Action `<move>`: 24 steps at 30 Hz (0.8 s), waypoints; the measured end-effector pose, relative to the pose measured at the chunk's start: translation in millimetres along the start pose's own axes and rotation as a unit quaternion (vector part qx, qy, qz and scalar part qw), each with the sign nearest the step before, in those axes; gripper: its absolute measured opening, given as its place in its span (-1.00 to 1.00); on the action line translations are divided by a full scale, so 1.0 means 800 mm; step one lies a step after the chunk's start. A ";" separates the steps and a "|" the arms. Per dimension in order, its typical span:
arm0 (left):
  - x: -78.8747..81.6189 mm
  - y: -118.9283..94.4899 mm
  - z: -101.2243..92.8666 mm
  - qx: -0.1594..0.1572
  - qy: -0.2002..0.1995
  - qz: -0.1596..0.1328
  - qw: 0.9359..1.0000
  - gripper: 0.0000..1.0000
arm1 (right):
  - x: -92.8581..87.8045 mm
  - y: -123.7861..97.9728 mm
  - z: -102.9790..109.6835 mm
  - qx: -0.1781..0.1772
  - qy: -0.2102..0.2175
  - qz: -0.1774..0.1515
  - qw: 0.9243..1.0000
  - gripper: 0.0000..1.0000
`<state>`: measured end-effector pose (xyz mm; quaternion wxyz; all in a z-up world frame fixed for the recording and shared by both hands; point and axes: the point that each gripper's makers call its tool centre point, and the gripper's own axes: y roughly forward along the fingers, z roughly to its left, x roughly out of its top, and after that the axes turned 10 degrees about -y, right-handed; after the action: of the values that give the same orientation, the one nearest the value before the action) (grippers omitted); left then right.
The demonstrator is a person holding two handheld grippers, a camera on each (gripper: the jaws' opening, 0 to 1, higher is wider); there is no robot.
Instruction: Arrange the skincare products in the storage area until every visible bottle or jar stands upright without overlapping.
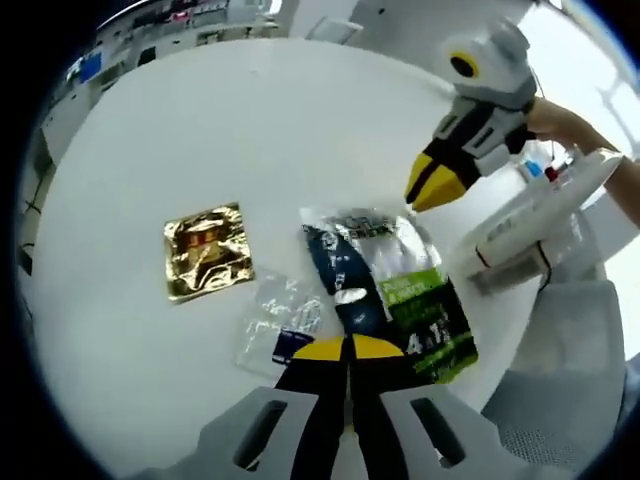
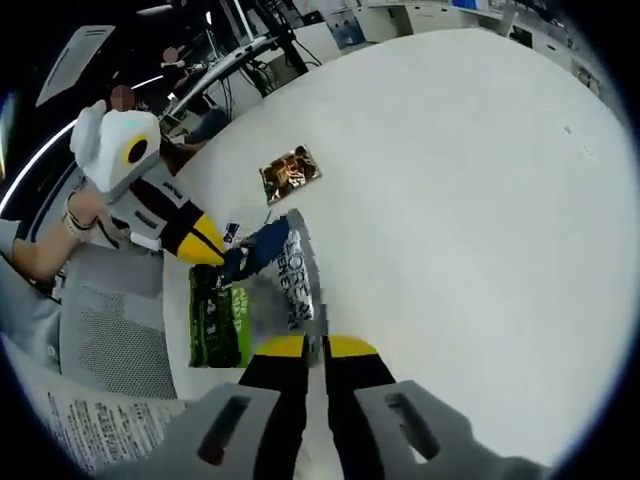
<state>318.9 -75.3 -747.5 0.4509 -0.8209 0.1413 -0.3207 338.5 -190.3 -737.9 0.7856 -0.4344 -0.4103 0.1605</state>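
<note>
A blue-and-silver sachet [image 1: 350, 262] [image 2: 292, 268] lies between both grippers on the white table [image 1: 250, 130]. Its green part or a green sachet [image 1: 432, 312] [image 2: 217, 318] sits beside it; I cannot tell whether they are one piece. My left gripper [image 1: 347, 348] [image 2: 222, 256] is shut on the blue end. My right gripper [image 2: 315, 346] [image 1: 424, 192] is shut on the silver edge at the opposite end. A gold foil sachet [image 1: 207, 250] [image 2: 290, 170] lies flat and apart. A clear sachet [image 1: 275, 320] rests next to the blue one.
A person's hand [image 1: 560, 118] holds the right gripper, another hand [image 2: 80, 215] the left one. A white stand [image 1: 540, 215] sits at the table's edge. A grey mesh chair [image 2: 110, 335] and printed paper [image 2: 90, 425] are beyond the edge. Open tabletop [image 2: 470, 170] stretches away.
</note>
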 end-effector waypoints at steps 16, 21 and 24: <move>-0.002 -0.001 0.000 0.012 -0.080 -0.041 0.996 -1.00 | -0.027 -0.002 0.005 -0.017 -0.054 0.063 0.996 -0.77; 0.004 -0.001 0.009 0.021 -0.099 -0.056 0.993 -1.00 | -0.024 -0.003 0.011 -0.019 -0.063 0.058 0.996 -0.79; 0.005 0.000 0.008 0.024 -0.105 -0.060 0.992 -1.00 | -0.021 -0.003 0.015 -0.021 -0.068 0.053 0.996 -0.79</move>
<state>326.5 -73.0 -748.2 0.4628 -0.8460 0.0357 -0.2623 318.4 -195.1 -741.4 0.7369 -0.4599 -0.4427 0.2223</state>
